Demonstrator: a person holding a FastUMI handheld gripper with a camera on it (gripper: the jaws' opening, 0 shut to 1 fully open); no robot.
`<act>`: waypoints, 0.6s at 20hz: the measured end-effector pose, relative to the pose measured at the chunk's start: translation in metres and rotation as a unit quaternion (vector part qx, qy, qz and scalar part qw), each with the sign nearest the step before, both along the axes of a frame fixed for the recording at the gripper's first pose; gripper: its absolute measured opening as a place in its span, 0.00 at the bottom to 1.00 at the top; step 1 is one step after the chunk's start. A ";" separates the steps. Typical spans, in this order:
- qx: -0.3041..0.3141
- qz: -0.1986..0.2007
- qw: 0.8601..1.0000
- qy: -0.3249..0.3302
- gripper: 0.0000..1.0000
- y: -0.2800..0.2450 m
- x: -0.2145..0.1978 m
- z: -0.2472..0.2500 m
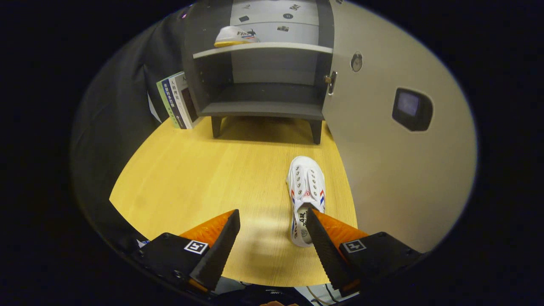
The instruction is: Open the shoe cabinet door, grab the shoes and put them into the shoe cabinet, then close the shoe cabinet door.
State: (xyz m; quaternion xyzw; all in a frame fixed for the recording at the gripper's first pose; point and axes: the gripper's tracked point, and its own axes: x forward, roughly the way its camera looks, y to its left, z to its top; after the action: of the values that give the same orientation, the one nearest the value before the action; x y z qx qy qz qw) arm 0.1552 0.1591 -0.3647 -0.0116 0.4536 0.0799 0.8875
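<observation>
I have the gripper (272, 231) low over the wooden tabletop (191, 178) with its fingers spread wide and nothing pinched between them; bare wood shows in the gap. From where the fingers sit, the shoe cabinet (259, 63) stands at twelve o'clock, well beyond them at the far side of the tabletop, raised on short dark legs. Its door (382, 140) is swung open and reaches from the hinge side of the cabinet back toward me at about two o'clock, its pale inner face turned to the camera, with a small round fitting near the top and a dark rectangular piece set into it further along. Inside the cabinet I see a pale shelf (263, 47) across the middle; one white shoe (234, 36) with a yellowish sole already rests on it, toward the left end. The compartment below that shelf holds nothing I can make out. The second white sneaker (306, 187) lies flat on the tabletop at about one o'clock, toe pointing toward the cabinet, heel toward me; the right finger's tip overlaps its heel opening, though I cannot tell whether it touches. The sneaker lies just beside the open door's lower edge. At eleven o'clock, a few books (176, 100) stand leaning against the cabinet's left wall.
</observation>
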 end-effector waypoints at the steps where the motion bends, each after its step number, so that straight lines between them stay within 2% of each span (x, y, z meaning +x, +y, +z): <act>1: 0.001 -0.002 1.000 0.008 0.98 0.000 0.000 -0.009; 8: -0.030 0.004 0.999 0.018 0.98 -0.008 0.015 -0.057; 12: -0.024 0.001 0.999 0.036 0.98 -0.002 0.016 -0.085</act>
State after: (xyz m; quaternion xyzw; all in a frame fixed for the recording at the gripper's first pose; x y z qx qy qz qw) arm 0.1712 0.1573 -0.4501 -0.0307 0.4868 0.0698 0.8702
